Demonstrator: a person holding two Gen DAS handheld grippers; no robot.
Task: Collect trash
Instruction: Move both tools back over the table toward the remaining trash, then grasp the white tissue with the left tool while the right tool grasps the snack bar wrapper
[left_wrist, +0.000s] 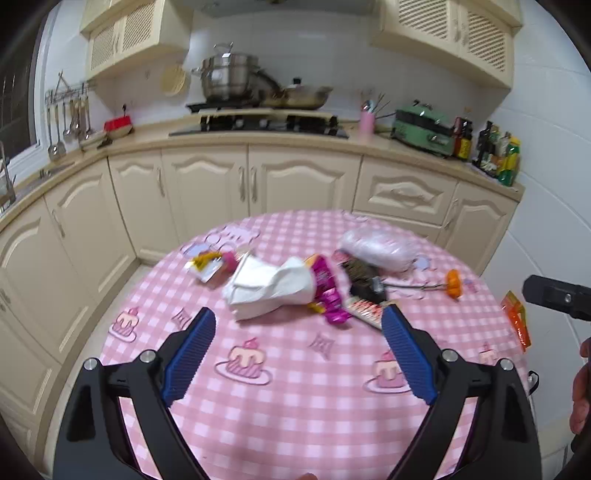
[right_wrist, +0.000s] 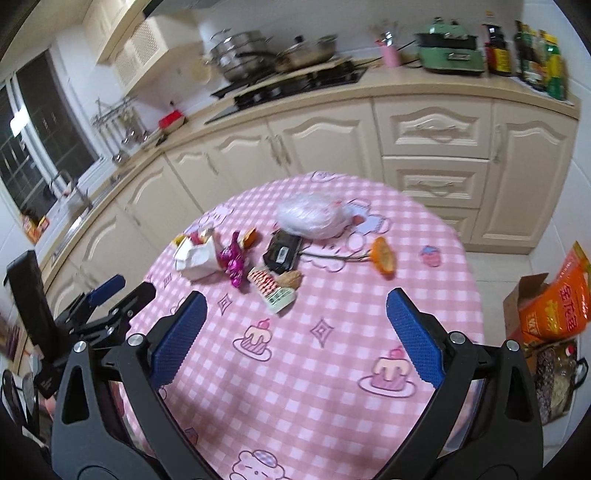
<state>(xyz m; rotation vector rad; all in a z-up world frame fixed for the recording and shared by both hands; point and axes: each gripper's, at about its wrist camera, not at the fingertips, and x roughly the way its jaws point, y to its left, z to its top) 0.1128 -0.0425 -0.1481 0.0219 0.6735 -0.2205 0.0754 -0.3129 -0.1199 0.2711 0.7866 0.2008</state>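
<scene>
Table (left_wrist: 295, 406) under pink checked cloth carries all the trash, clustered at the far side. Biggest to smallest: clear plastic bag (left_wrist: 376, 248), white paper wad (left_wrist: 267, 286), black packet (right_wrist: 282, 253), magenta wrapper (left_wrist: 328, 291), orange peel (right_wrist: 384, 256) (on a thin stem). Left gripper (left_wrist: 298, 352) and right gripper (right_wrist: 295, 334) both spread wide, empty, hovering over bare cloth short of the pile.

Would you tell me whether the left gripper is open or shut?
Open: the left gripper's blue pads stand wide apart above the tablecloth, holding nothing.
</scene>
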